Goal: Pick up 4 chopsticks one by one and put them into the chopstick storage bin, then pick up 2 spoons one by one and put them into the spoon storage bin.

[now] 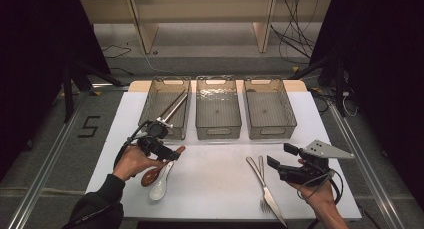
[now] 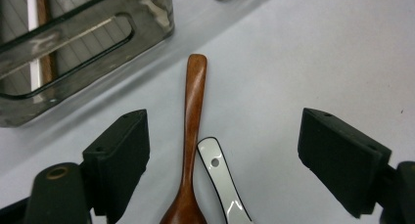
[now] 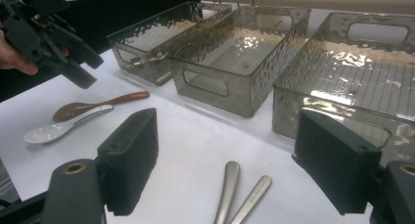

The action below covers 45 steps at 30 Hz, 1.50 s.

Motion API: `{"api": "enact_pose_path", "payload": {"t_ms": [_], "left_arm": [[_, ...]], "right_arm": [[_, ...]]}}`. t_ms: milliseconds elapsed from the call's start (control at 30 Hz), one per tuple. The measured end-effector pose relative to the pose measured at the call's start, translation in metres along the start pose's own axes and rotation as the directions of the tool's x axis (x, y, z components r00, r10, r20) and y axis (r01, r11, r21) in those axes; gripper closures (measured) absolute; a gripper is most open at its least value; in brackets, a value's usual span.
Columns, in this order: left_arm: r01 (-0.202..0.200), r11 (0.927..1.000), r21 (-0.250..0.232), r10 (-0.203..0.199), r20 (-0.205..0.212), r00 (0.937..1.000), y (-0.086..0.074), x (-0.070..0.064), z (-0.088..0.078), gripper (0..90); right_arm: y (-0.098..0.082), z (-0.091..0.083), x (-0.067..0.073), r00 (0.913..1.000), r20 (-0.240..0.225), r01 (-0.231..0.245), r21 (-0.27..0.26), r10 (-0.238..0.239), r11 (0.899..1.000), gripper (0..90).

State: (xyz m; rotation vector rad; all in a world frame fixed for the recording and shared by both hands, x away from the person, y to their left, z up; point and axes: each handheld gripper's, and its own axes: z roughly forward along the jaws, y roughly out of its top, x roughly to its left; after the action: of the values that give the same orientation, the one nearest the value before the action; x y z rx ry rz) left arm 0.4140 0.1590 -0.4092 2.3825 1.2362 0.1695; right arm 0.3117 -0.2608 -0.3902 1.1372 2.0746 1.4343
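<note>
A brown wooden spoon [image 1: 151,175] and a white ceramic spoon [image 1: 161,188] lie side by side at the front left of the white table. My left gripper [image 1: 175,153] hovers just over their handles, open. In the left gripper view the wooden spoon [image 2: 192,136] and the white spoon [image 2: 222,177] lie between the wide-apart jaws of the left gripper [image 2: 226,123], touching neither pad. My right gripper [image 1: 281,156] is held at the front right, open and holding nothing. The right gripper [image 3: 227,121] looks across a metal knife handle [image 3: 226,185] and a fork handle [image 3: 254,194].
Three clear plastic bins stand in a row at the back: left bin [image 1: 146,109] holding chopsticks [image 1: 172,106], middle bin [image 1: 218,134], right bin [image 1: 270,133]. A knife [image 1: 275,209] and a fork [image 1: 261,166] lie near the right hand.
</note>
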Motion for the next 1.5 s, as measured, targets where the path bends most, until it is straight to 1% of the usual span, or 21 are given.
{"api": "enact_pose_path", "payload": {"t_ms": [133,200,367,533,667,833,900,1033,1200,1433,1467,1500], "left_arm": [[0.008,0.9998,0.016,-0.008,-0.003,1.0,-0.004,0.0,0.004,19.1],[0.005,0.9996,0.027,-0.005,-0.003,1.0,-0.006,0.0,0.005,19.1],[0.018,0.9993,0.034,-0.018,0.003,0.9998,-0.009,-0.003,0.007,19.1],[0.011,0.9983,0.057,-0.012,0.009,0.9999,-0.013,-0.005,0.012,19.2],[0.016,0.9977,0.067,-0.017,0.022,0.9996,-0.016,-0.006,0.015,19.5],[0.013,0.9962,0.086,-0.016,0.024,0.9996,-0.019,-0.006,0.017,20.1],[0.019,0.9959,0.089,-0.021,0.024,0.9995,-0.02,-0.007,0.018,20.7],[0.011,0.9946,0.103,-0.014,0.023,0.9996,-0.022,-0.007,0.02,22.2],[0.018,0.9942,0.106,-0.02,0.026,0.9995,-0.026,-0.007,0.019,25.9],[0.018,0.9915,0.129,-0.022,0.029,0.9993,-0.032,-0.006,0.021,33.2],[0.016,0.9907,0.135,-0.02,0.029,0.9994,-0.033,-0.006,0.021,34.4],[0.004,0.9891,0.147,-0.009,0.033,0.9994,-0.034,-0.006,0.022,36.0]], "right_arm": [[0.0,-0.001,0.0,1.0,0.001,0.002,-0.002,-0.002,1.0,25.3],[0.0,-0.001,0.0,1.0,0.001,0.0,-0.003,0.0,1.0,25.3],[-0.001,-0.002,-0.002,1.0,0.002,-0.003,-0.003,0.003,1.0,25.3],[-0.001,-0.001,-0.002,1.0,0.003,-0.005,-0.002,0.005,1.0,25.3],[-0.001,-0.001,-0.002,1.0,0.003,-0.004,-0.003,0.004,1.0,25.3],[-0.001,-0.002,-0.002,1.0,0.004,-0.003,-0.005,0.003,1.0,25.3],[-0.001,-0.003,-0.001,1.0,0.003,0.0,-0.004,0.0,1.0,25.3],[-0.001,-0.001,0.0,1.0,0.007,0.004,0.001,-0.004,1.0,25.3],[-0.001,-0.001,-0.001,0.9999,0.01,0.004,0.0,-0.004,1.0,25.3],[0.0,-0.001,0.002,0.9999,0.01,0.013,0.001,-0.013,1.0,25.3],[0.0,-0.001,0.002,0.9998,0.011,0.016,0.004,-0.016,1.0,25.3],[0.0,-0.001,0.002,0.9998,0.011,0.015,0.004,-0.015,1.0,25.3]]}}
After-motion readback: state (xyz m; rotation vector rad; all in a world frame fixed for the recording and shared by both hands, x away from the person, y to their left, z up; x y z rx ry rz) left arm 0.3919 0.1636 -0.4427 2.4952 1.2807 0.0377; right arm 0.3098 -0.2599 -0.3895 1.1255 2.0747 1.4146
